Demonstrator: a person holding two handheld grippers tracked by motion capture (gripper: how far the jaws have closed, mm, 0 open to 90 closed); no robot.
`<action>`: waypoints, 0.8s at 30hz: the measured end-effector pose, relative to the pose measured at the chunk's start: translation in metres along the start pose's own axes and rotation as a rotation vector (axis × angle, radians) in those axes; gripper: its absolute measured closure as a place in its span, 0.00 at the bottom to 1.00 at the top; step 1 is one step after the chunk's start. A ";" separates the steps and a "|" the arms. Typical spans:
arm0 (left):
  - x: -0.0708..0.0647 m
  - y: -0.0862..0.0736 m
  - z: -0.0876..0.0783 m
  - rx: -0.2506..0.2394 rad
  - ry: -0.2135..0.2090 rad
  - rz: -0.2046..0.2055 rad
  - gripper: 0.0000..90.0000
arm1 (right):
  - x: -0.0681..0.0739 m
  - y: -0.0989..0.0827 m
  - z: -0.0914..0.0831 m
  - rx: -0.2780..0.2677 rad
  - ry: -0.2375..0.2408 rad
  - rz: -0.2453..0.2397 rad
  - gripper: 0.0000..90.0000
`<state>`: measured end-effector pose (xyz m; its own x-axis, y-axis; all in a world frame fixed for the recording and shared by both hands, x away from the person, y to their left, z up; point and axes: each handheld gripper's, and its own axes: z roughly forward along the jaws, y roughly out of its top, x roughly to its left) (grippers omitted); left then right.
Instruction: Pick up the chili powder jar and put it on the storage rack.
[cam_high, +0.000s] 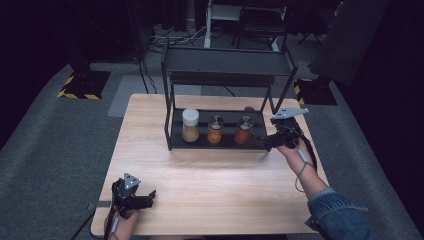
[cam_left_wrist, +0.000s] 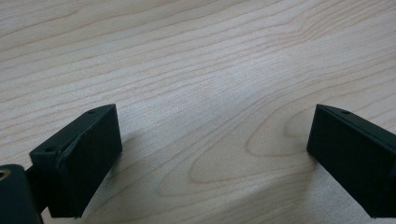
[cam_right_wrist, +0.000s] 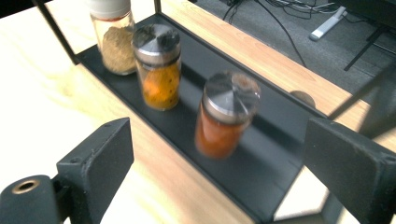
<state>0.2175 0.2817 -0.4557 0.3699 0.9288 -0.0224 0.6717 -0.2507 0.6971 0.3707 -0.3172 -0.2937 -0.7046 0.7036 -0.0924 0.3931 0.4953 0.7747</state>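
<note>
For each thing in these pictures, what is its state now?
White-lid jar: upright, lid on, on rack's lower shelf.
Orange jar: upright, metal lid on.
Red jar: upright, metal lid on, not gripped.
Rack: standing on the table; top shelf bare.
Left gripper: open, holding nothing.
Right gripper: open, holding nothing.

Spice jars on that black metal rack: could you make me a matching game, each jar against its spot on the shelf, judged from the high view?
Things:
1. Glass jar with a white cap and tan powder
2. Glass jar with a steel cap and yellow-orange spice
3. Glass jar with a steel cap and red-orange spice

Places on the lower shelf of the black metal rack:
A. middle of the row
B. right end, nearest the right gripper
C. left end

Pairs: 1-C, 2-A, 3-B.
</note>
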 end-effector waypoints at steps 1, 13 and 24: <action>0.000 0.000 0.000 0.000 0.000 0.000 0.03 | 0.000 -0.005 -0.006 -0.002 -0.002 0.000 0.10; 0.000 0.000 0.000 0.001 0.000 0.000 0.03 | -0.013 -0.079 -0.063 -0.052 -0.009 0.053 0.09; -0.001 0.000 0.000 0.000 0.005 -0.006 0.03 | -0.015 -0.146 -0.061 -0.059 0.010 0.130 0.09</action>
<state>0.2174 0.2803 -0.4557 0.3626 0.9316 -0.0237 0.6743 -0.2448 0.6967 0.2879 -0.4310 -0.3670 -0.6559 0.7547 0.0166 0.4461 0.3697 0.8151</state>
